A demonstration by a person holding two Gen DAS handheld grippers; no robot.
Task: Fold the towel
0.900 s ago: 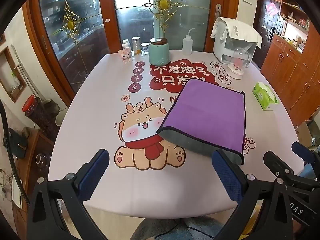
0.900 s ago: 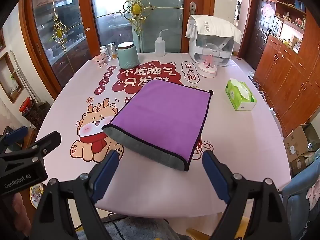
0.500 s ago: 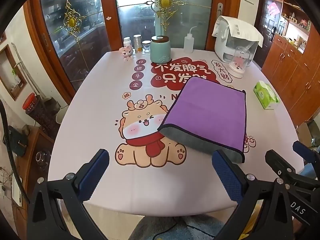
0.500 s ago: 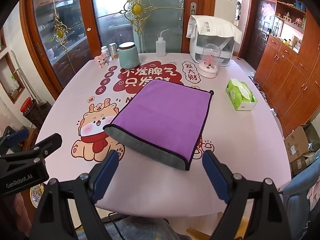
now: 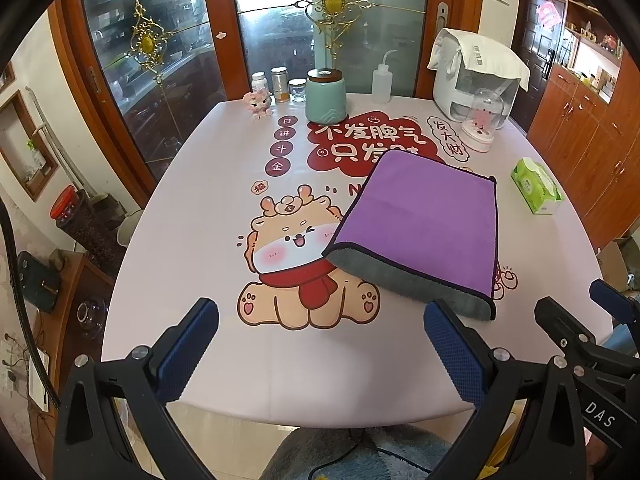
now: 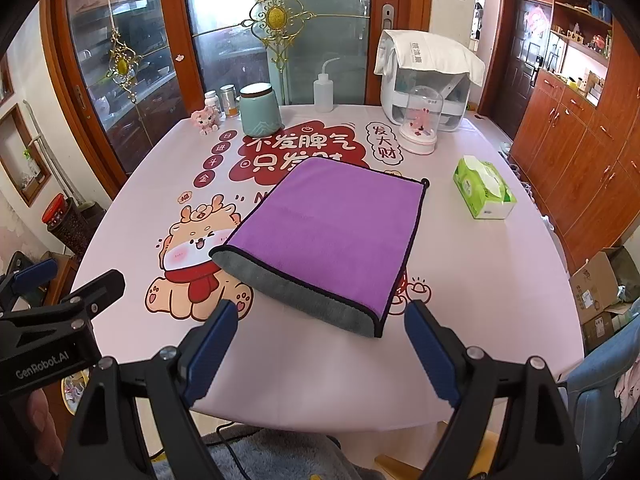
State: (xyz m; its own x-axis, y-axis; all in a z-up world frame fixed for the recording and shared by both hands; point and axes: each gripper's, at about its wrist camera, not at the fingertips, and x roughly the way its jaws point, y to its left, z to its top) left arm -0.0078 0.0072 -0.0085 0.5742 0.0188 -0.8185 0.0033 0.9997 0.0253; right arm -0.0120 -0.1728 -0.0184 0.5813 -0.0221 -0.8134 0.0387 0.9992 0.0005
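Already the purple towel (image 6: 332,232) is seen doubled over, grey lining showing at its near fold, lying mid-surface (image 6: 480,280). Both the left claw (image 5: 320,344) and right claw (image 6: 320,344) are held released, empty, short of it. Another fold is judged next, calling for the near corners to be gripped.

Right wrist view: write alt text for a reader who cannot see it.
A purple towel lies folded on a table covered by a cartoon dragon print, its grey underside showing along the near edge. The open right gripper hovers empty in front of it, and the left gripper shows at the left edge. A green tissue box sits to the towel's right.
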